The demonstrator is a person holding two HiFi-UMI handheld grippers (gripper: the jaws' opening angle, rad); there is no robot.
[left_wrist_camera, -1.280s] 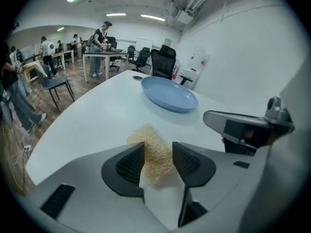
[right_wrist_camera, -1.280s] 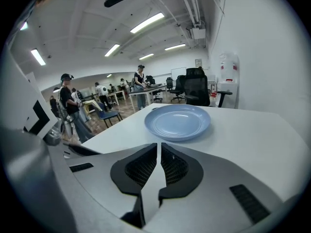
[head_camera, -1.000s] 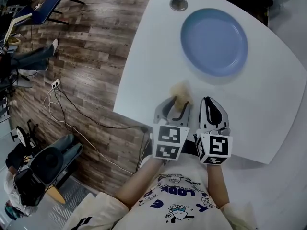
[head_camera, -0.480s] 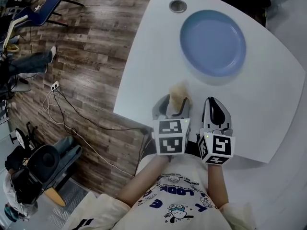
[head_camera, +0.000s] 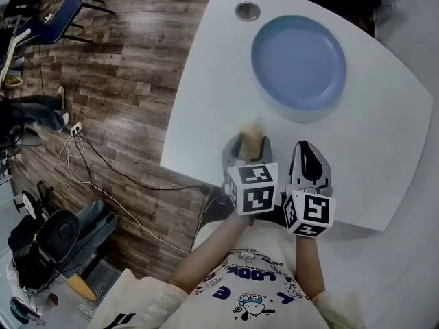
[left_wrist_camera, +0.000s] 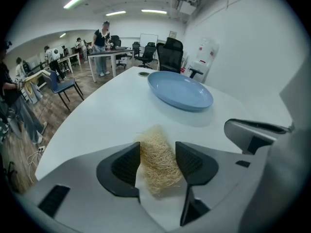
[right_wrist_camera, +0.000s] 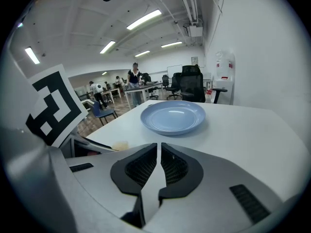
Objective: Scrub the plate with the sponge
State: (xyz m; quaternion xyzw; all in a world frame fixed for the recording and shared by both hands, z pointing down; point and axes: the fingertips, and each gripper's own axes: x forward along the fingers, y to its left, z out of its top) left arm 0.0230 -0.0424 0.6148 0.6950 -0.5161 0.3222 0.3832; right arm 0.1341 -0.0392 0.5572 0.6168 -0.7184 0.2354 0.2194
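The straw-coloured fibrous sponge (left_wrist_camera: 156,155) lies on the white table (head_camera: 206,101), just short of the blue plate (head_camera: 298,62). My left gripper (head_camera: 248,144) points steeply down over the sponge (head_camera: 254,127) and is open. Its jaws have just been opening, and the sponge sits between the pads, filling the gap without being squeezed. The empty plate (left_wrist_camera: 180,90) lies beyond it. My right gripper (head_camera: 306,149) rests beside the left one, shut with nothing between its jaws (right_wrist_camera: 159,166). In the right gripper view the plate (right_wrist_camera: 172,117) is straight ahead.
A metal-rimmed hole (head_camera: 247,10) sits in the table left of the plate. The table's edge runs close to my left gripper, with wooden floor, cables and chairs (head_camera: 58,12) below. People stand at desks far back (left_wrist_camera: 103,40).
My left gripper has tipped down and come forward over the sponge, which lay ahead of its tips and now sits between wider jaws. The right gripper has stayed put.
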